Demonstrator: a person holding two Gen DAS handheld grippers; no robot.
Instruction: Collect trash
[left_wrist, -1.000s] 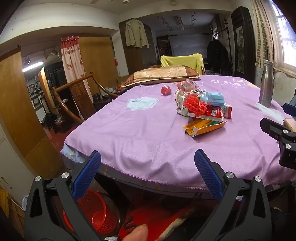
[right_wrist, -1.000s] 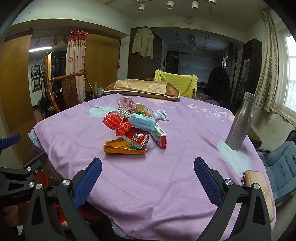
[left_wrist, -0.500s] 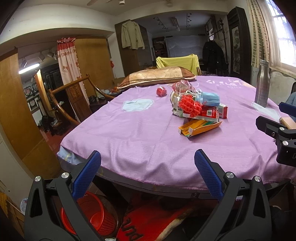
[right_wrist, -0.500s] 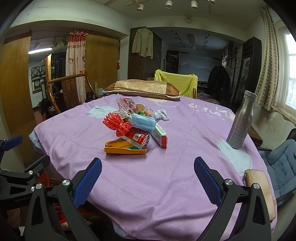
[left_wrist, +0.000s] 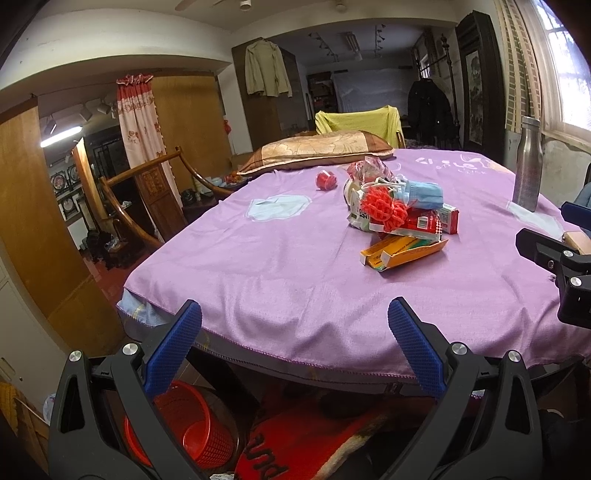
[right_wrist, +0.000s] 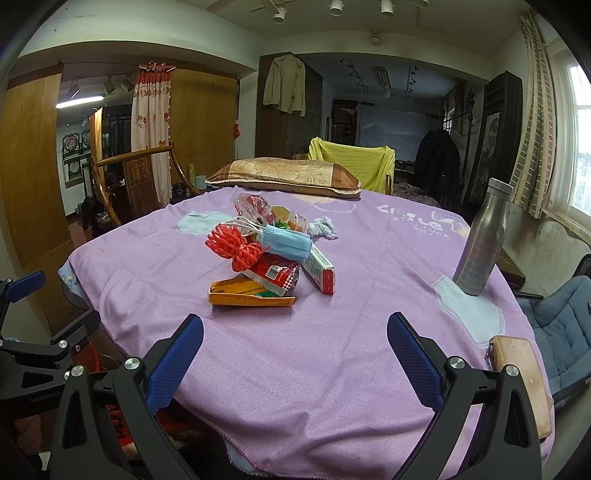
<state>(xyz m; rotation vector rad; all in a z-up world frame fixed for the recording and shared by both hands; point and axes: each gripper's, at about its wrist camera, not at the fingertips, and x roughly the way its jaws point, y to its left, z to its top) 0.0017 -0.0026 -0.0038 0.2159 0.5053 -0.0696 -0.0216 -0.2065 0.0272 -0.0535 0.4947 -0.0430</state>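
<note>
A pile of trash sits mid-table on the purple cloth (right_wrist: 295, 350): an orange carton (right_wrist: 251, 293) at the front, a red mesh (right_wrist: 232, 247), a blue face mask (right_wrist: 288, 243), a red-and-white box (right_wrist: 321, 266) and wrappers. The pile also shows in the left wrist view, with the carton (left_wrist: 402, 251) nearest. A small red cap (left_wrist: 325, 181) lies apart behind it. A red basket (left_wrist: 184, 424) stands on the floor under the table's near edge. My left gripper (left_wrist: 293, 347) is open and empty at that edge. My right gripper (right_wrist: 295, 350) is open and empty, short of the pile.
A steel bottle (right_wrist: 480, 240) stands at the table's right side. A pillow (right_wrist: 284, 177) lies at the far edge. A tan pouch (right_wrist: 517, 376) rests at the near right edge. A blue cushioned chair (right_wrist: 561, 325) is on the right, a wooden chair (left_wrist: 147, 192) on the left.
The left gripper's view has risen slightly and a fingertip at its bottom edge is gone. The right gripper has barely moved. The trash has not moved.
</note>
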